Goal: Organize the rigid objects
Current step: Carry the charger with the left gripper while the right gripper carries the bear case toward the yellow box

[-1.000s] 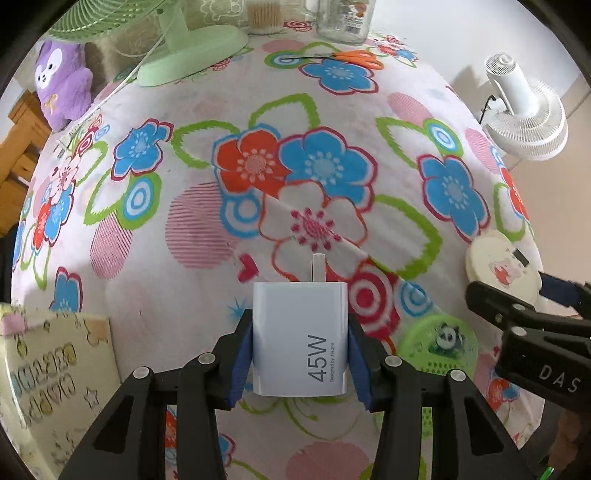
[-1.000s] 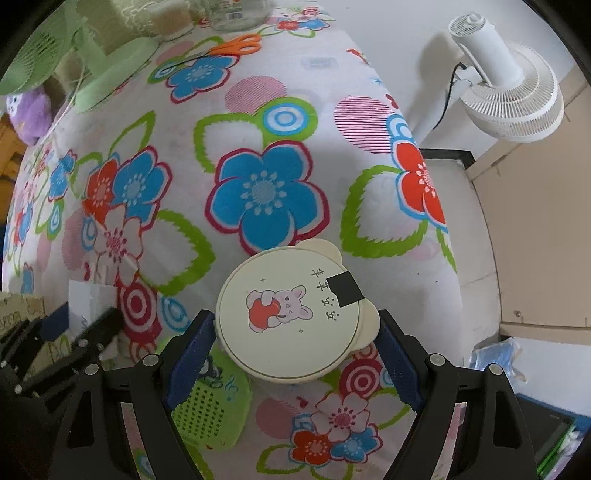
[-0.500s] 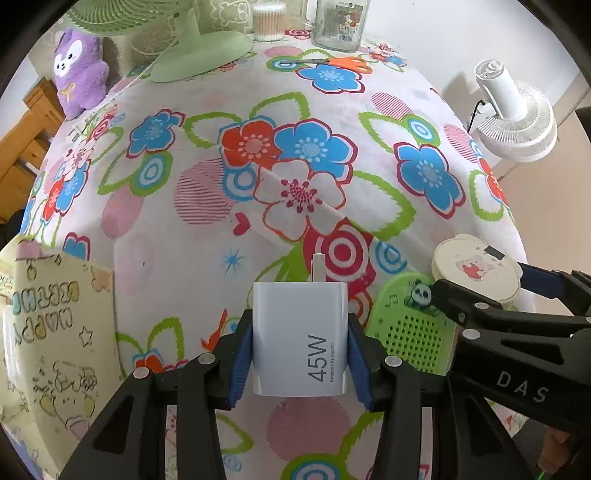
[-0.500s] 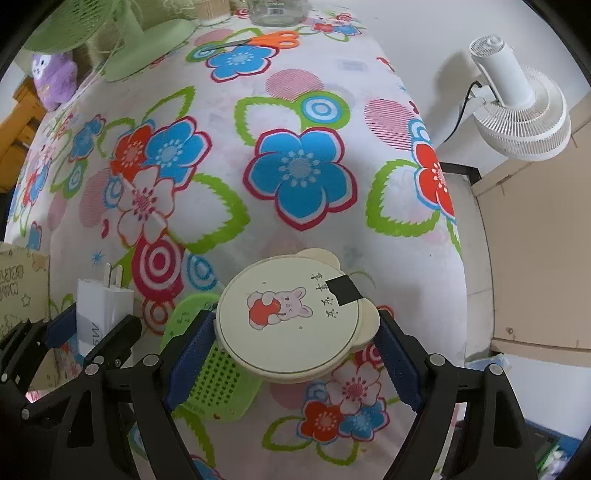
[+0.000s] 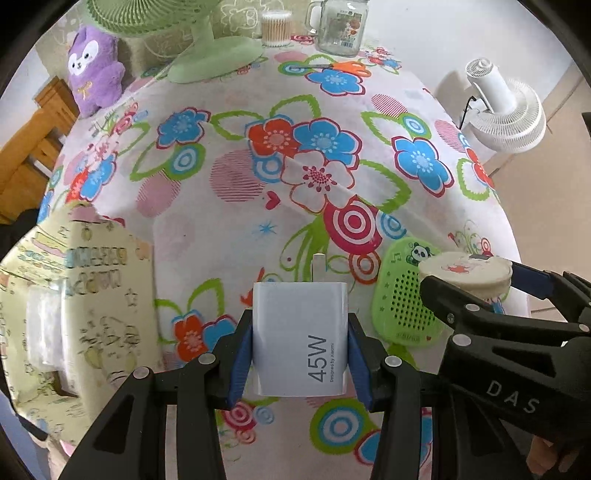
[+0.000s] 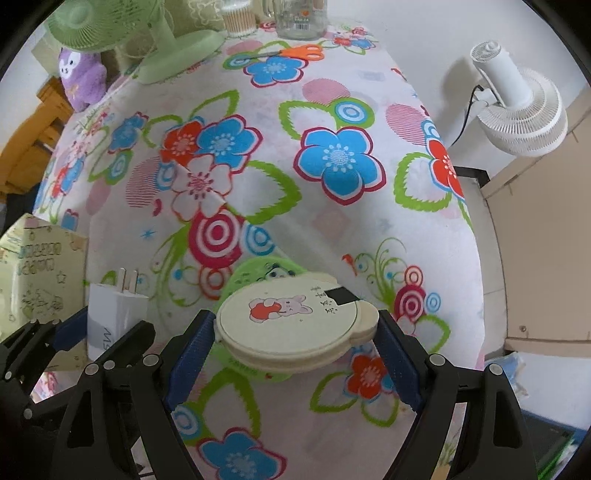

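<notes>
A table under a flowered cloth fills both views; its right edge drops to the floor beside a white floor fan, and its near edge curves away beneath the grippers. The broad middle of the cloth lies bare between the far row of things and the grippers. Far edge: a green desk fan, a purple plush toy, a glass jar, a tub of cotton swabs and orange-handled scissors. At the left, a yellow printed box is cut off by the frame; its contents are blurred. The right gripper is clenched on a cream round case bearing a rabbit picture, held above a green perforated speaker that lies on the cloth; the case hides most of the speaker in the right wrist view. The left gripper is clenched on a white 45W charger, prongs pointing forward, held just beside the box and above the cloth.
</notes>
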Demonstrator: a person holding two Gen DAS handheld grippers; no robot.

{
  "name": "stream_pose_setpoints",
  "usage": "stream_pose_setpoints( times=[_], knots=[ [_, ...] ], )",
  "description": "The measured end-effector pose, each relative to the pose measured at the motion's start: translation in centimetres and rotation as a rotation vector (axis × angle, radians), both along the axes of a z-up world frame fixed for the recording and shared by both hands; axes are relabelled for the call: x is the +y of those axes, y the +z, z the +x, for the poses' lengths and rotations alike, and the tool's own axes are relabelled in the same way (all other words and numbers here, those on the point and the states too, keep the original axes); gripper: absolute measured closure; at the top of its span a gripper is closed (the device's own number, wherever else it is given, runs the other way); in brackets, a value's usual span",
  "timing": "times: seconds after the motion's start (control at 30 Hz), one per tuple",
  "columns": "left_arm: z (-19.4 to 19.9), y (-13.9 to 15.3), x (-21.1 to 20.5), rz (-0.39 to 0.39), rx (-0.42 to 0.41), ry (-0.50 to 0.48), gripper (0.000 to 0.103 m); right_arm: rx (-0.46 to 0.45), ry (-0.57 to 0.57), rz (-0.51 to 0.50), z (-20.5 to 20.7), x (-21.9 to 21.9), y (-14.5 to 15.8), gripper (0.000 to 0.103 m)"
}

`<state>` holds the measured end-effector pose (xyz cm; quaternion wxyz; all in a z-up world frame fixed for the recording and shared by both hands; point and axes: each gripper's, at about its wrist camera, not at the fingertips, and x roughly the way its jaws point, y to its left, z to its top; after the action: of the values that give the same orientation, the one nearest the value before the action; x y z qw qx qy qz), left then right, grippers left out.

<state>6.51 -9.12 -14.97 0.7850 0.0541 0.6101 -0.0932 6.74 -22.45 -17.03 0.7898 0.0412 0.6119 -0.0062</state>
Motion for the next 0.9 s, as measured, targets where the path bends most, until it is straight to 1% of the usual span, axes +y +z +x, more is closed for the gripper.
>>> stream_pose_setpoints(
  times=[0.23,0.47,0.9],
  knots=[
    [-1.0,1.5,1.2,0.025,-0.010,-0.032,0.055,-0.036,-0.010,0.022,-1.3,1.2,1.2,0.016],
    [-1.6,3.3,2.4,0.043,-0.023,-0.064,0.055,-0.066,-0.022,0.010,-2.2,3.5,3.0,0.016],
    [-1.6,6.5,5.0,0.037,-0.050,-0.080,0.055,-0.137,-0.023,-0.030,-2.5,7.1,7.3,0.016]
  ],
)
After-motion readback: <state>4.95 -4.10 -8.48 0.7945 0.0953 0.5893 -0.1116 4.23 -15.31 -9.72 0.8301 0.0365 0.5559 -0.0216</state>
